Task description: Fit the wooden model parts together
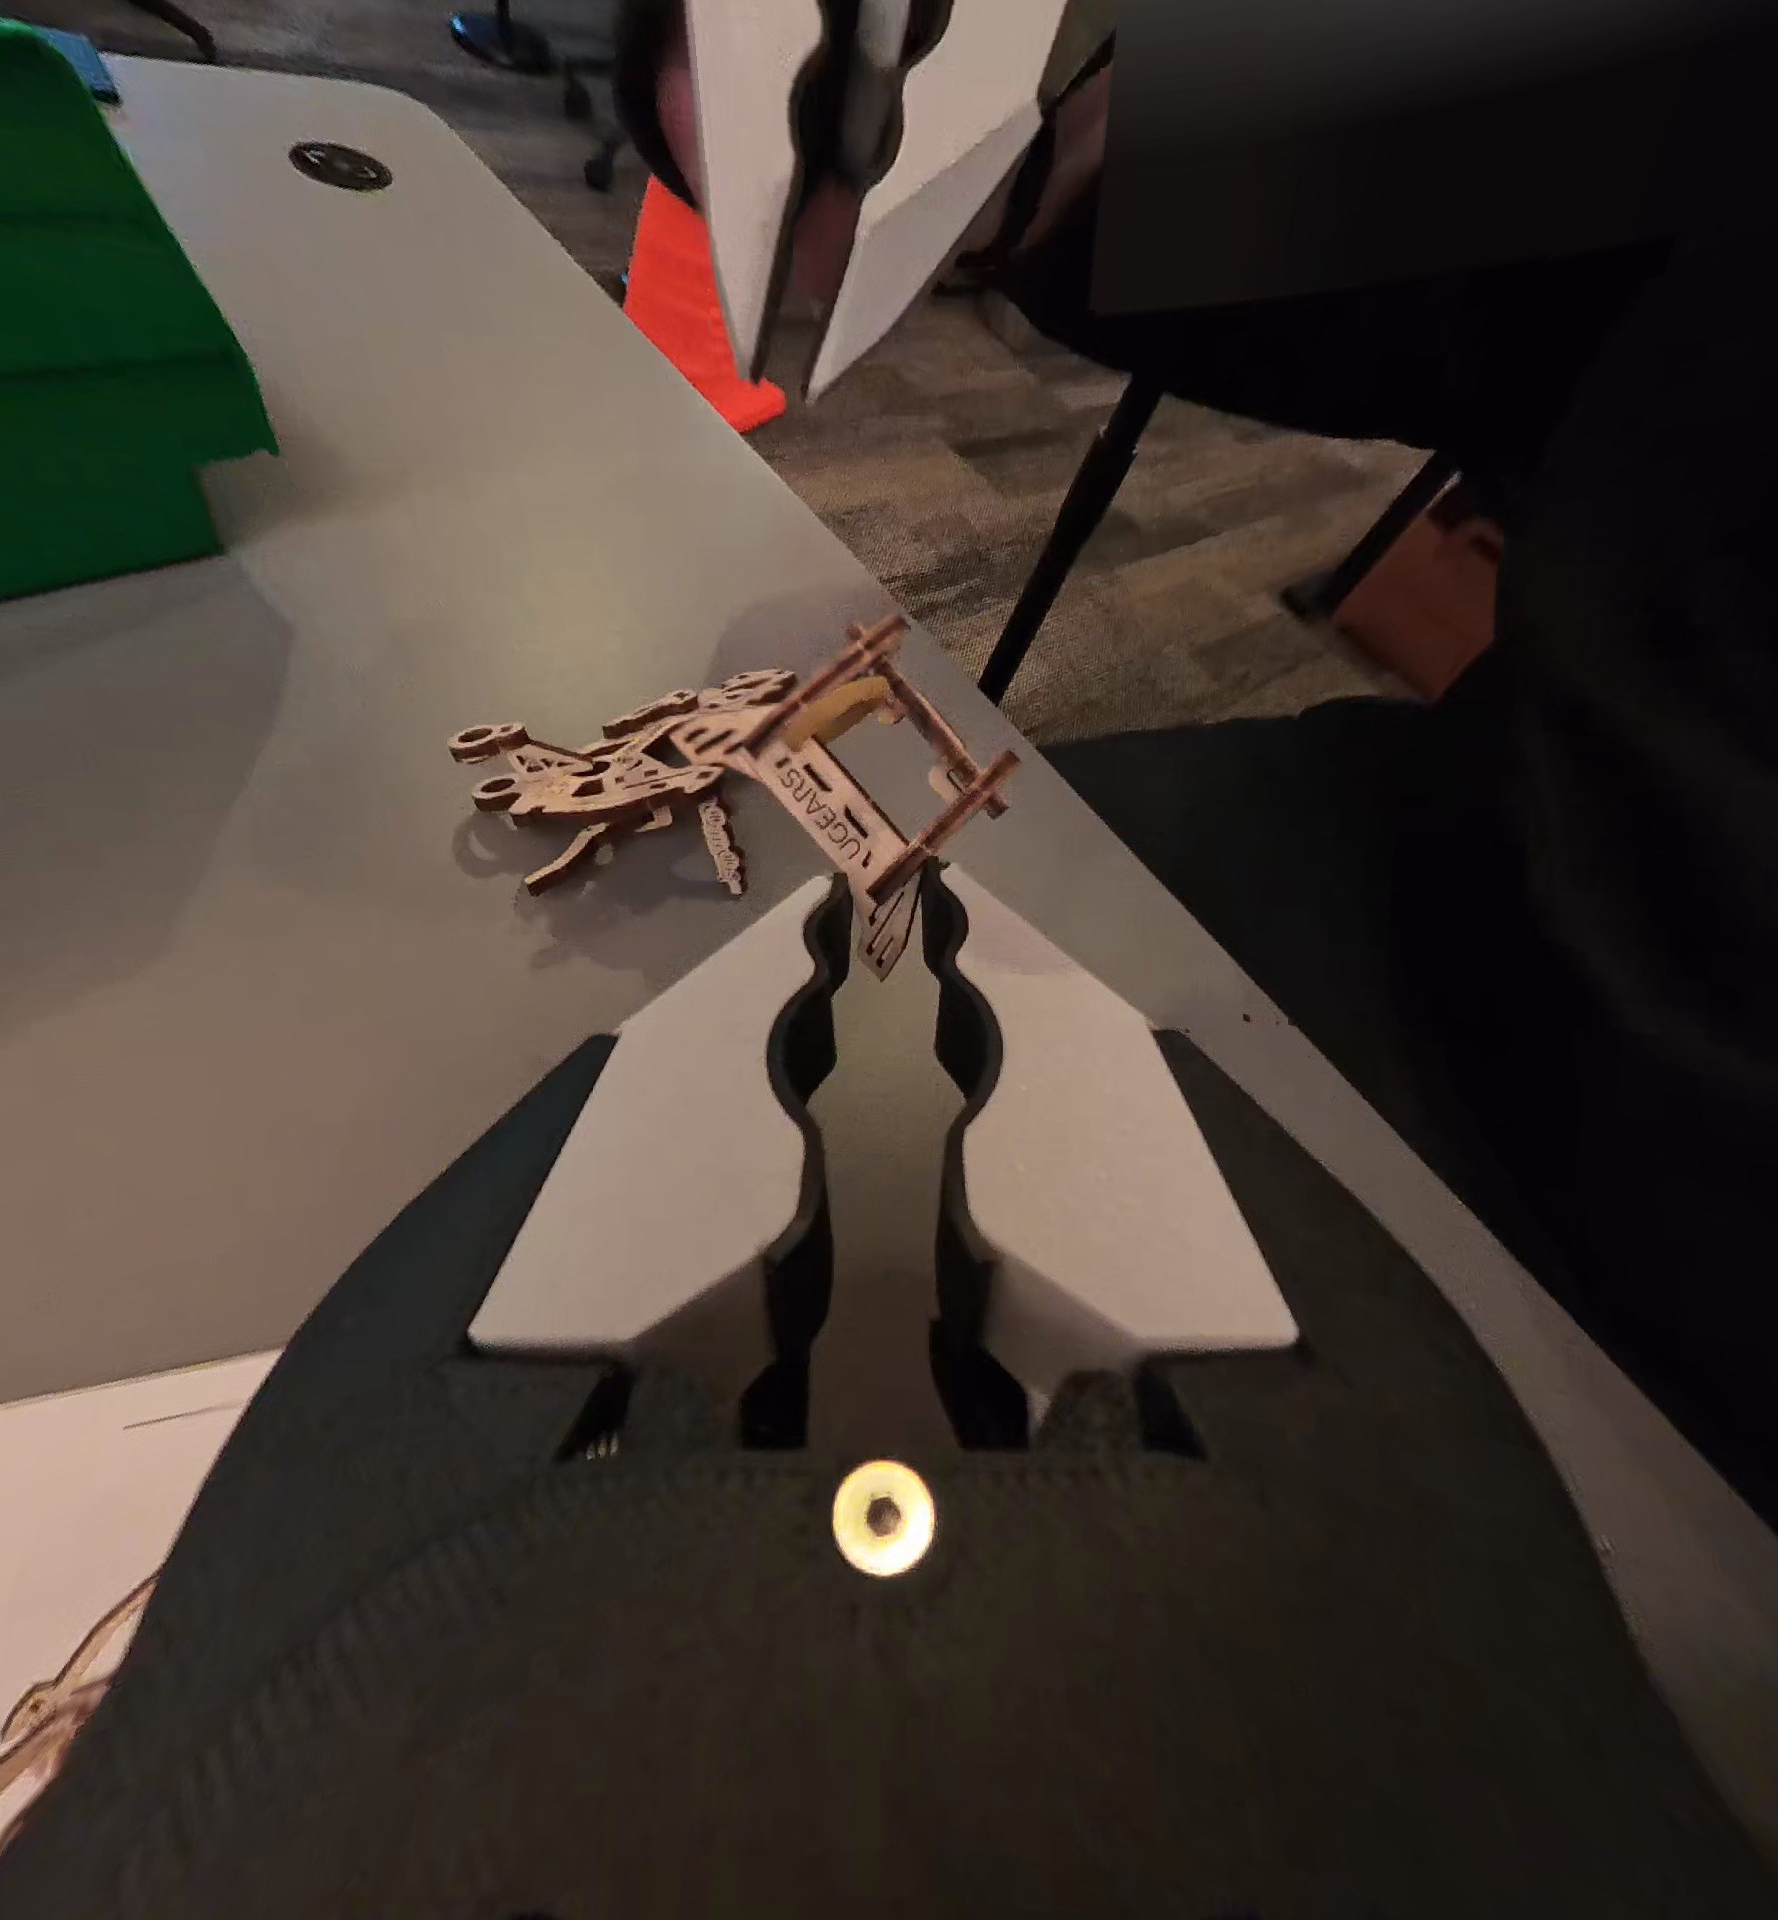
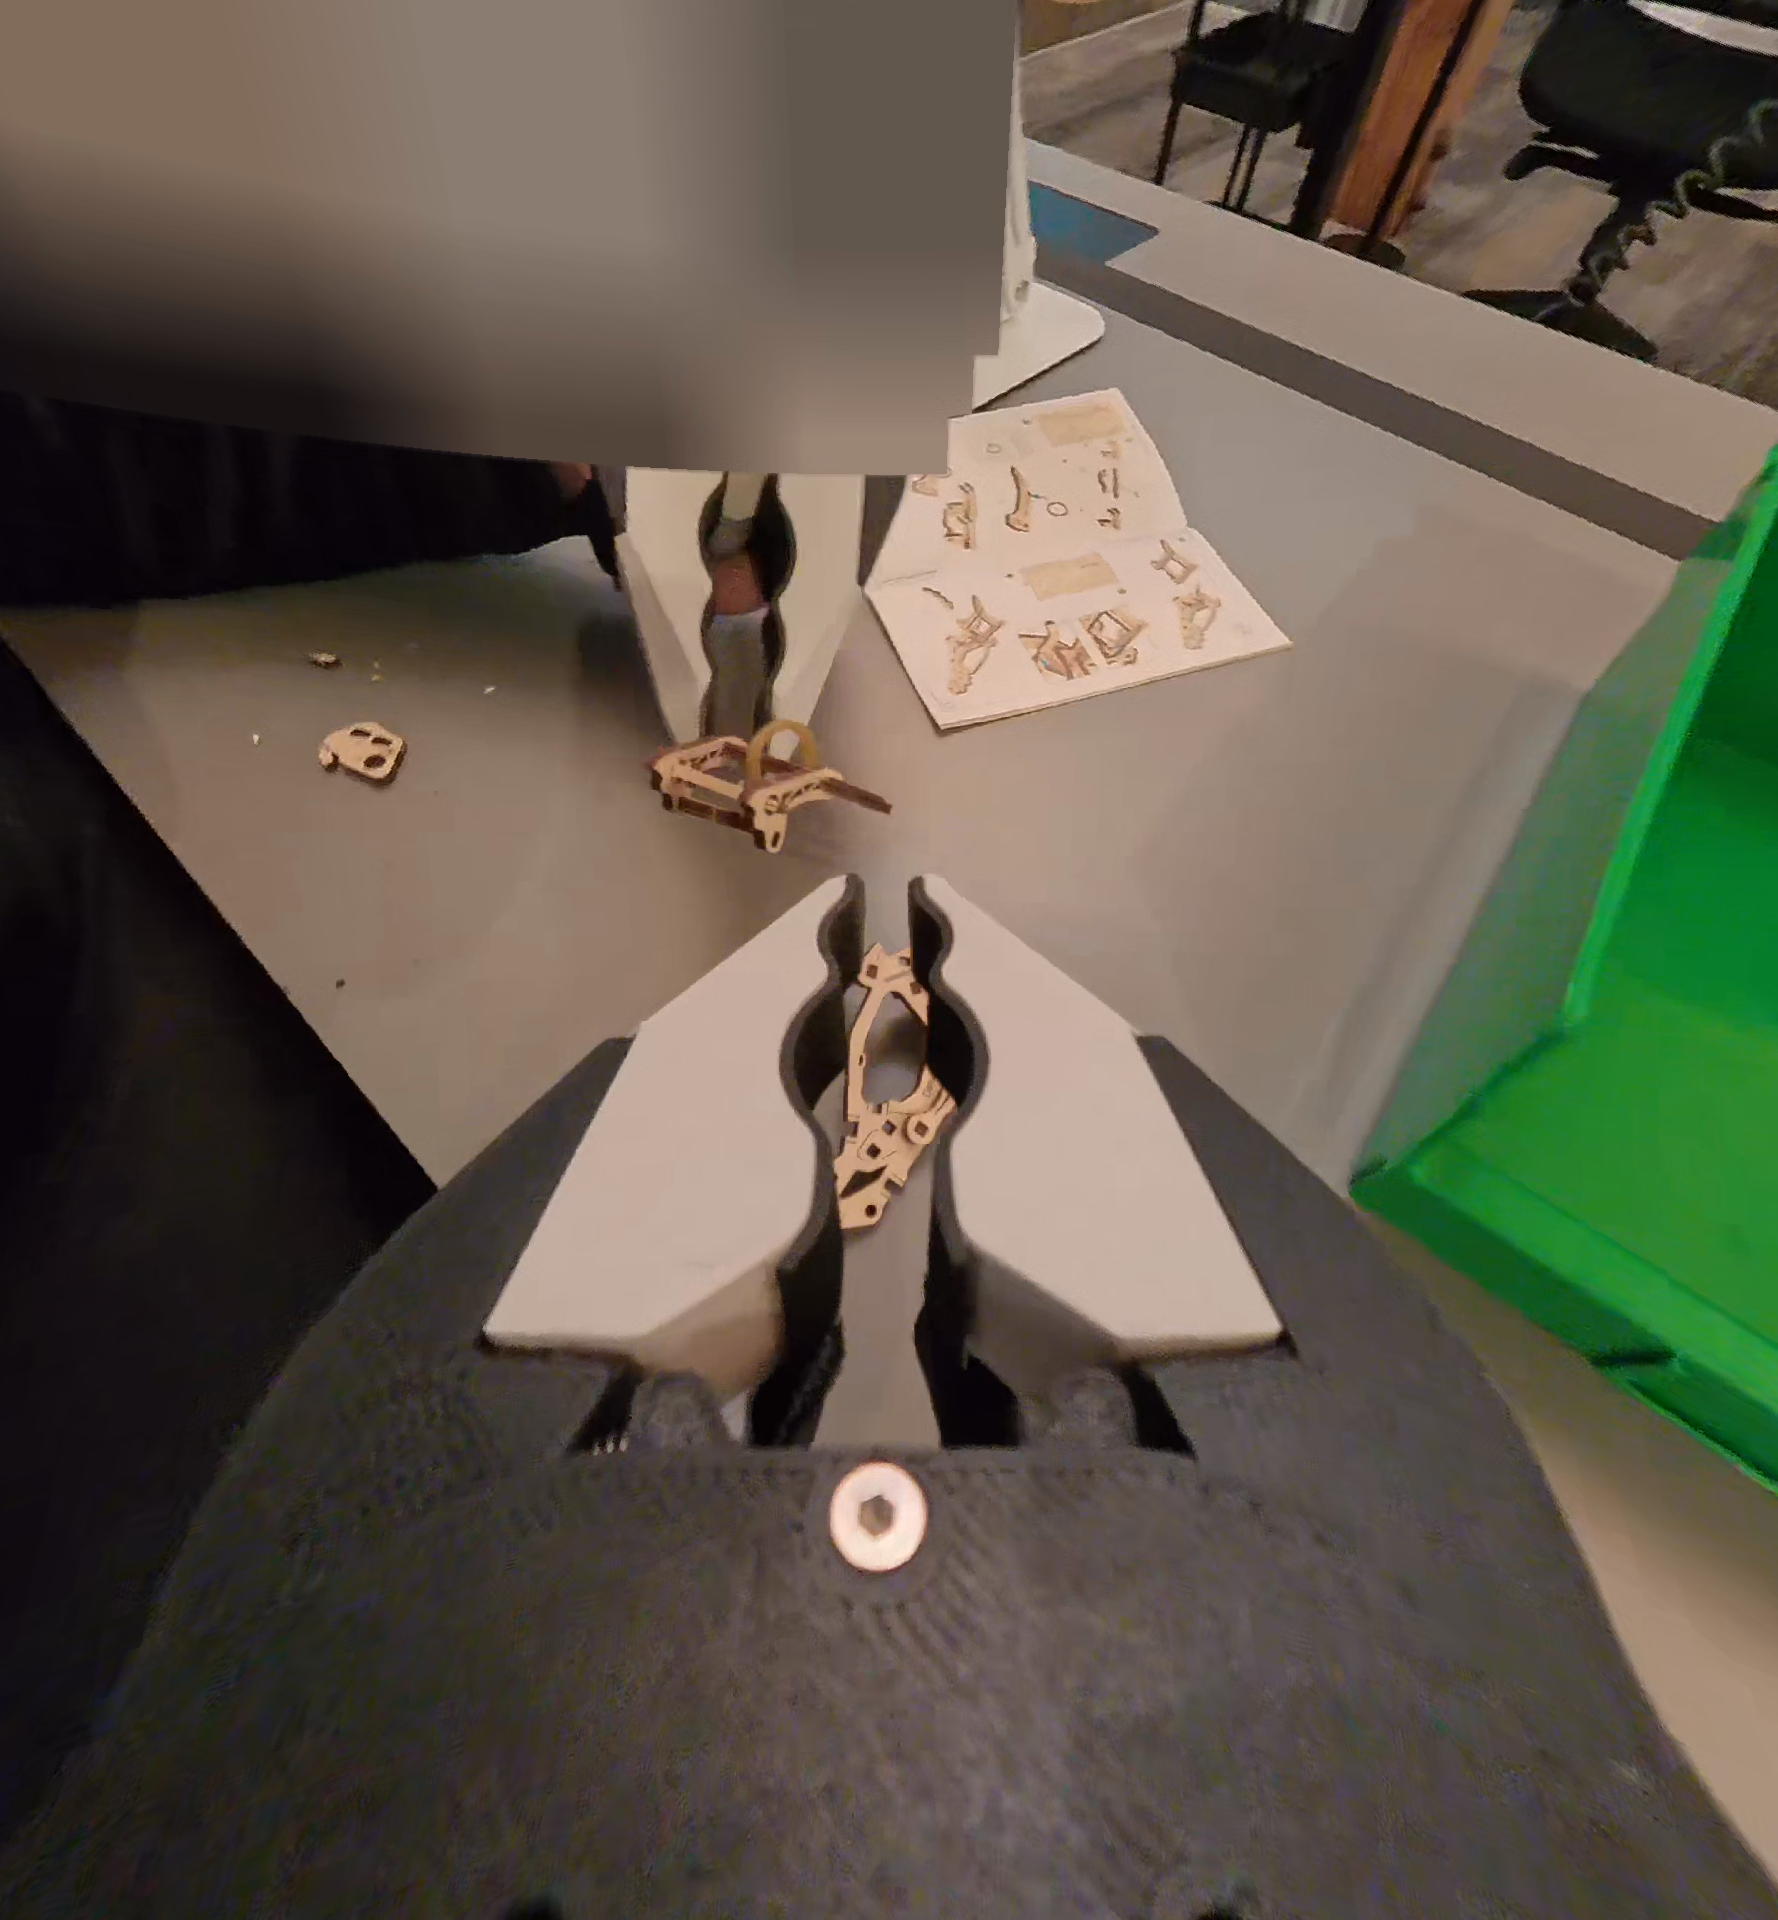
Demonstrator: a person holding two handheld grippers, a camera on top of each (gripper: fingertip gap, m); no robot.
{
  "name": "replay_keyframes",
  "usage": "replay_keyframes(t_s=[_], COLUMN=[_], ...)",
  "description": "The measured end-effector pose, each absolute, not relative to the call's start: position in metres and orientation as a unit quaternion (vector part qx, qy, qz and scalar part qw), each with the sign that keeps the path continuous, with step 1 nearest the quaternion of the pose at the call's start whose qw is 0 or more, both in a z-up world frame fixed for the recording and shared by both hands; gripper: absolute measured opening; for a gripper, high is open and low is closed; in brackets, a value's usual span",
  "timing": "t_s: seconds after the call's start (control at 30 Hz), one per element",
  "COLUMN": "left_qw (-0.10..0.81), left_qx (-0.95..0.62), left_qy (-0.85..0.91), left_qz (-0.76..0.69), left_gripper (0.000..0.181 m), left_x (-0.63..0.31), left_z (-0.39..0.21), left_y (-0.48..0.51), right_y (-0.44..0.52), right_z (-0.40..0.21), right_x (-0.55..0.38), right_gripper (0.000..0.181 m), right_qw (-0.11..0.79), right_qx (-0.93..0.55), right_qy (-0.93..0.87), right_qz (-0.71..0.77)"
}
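Note:
My left gripper [image 1: 885, 881] is shut on the tail of a wooden frame assembly [image 1: 864, 769] with a yellow rubber band, held tilted near the grey table's [image 1: 345, 1039] edge. Several loose wooden parts [image 1: 594, 779] lie in a pile just left of it. My right gripper [image 2: 882, 885] is shut on a flat cut-out wooden part [image 2: 890, 1081], which sits deep between its fingers, held above the table. In the right wrist view the left gripper [image 2: 739, 717] and the frame [image 2: 750, 790] are straight ahead. In the left wrist view the right gripper [image 1: 783, 379] hangs beyond the table edge.
A green bin [image 2: 1695, 987] stands at the right, also visible in the left wrist view [image 1: 54, 364]. An instruction sheet [image 2: 1072, 582] lies behind the frame. A small loose wooden piece [image 2: 363, 750] lies at the left. An orange cone [image 1: 687, 301] stands on the floor. About 9 cm separates my left fingertips from my right. The left tips stand about 15 cm off the small loose wooden piece [image 2: 363, 750].

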State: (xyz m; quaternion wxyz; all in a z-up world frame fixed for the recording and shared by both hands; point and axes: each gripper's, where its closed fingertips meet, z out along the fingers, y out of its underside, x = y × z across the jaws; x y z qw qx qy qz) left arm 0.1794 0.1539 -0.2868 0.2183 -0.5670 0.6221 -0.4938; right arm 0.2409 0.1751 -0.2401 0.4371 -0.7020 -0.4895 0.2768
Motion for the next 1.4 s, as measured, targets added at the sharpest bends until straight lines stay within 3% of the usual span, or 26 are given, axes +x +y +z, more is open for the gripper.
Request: replay_keyframes(t_s=[0.57, 0.93, 1.4], left_qw=[0.224, 0.179, 0.227], left_qx=[-0.478, -0.458, -0.478], left_qy=[0.65, 0.655, 0.699], left_qz=[-0.546, -0.573, -0.48], left_gripper=[0.011, 0.011, 0.011], left_x=[0.18, 0.178, 0.183], left_z=[-0.273, -0.273, -0.284], left_y=[0.129, 0.113, 0.124], right_y=[0.134, 0.117, 0.118], right_z=[-0.247, -0.238, -0.26], right_x=[0.201, 0.194, 0.205], right_gripper=[0.002, 0.0, 0.0], right_qw=[0.346, 0.351, 0.275], right_qx=[-0.591, -0.524, -0.61], right_qy=[-0.615, -0.682, -0.63], right_qz=[0.391, 0.371, 0.395])
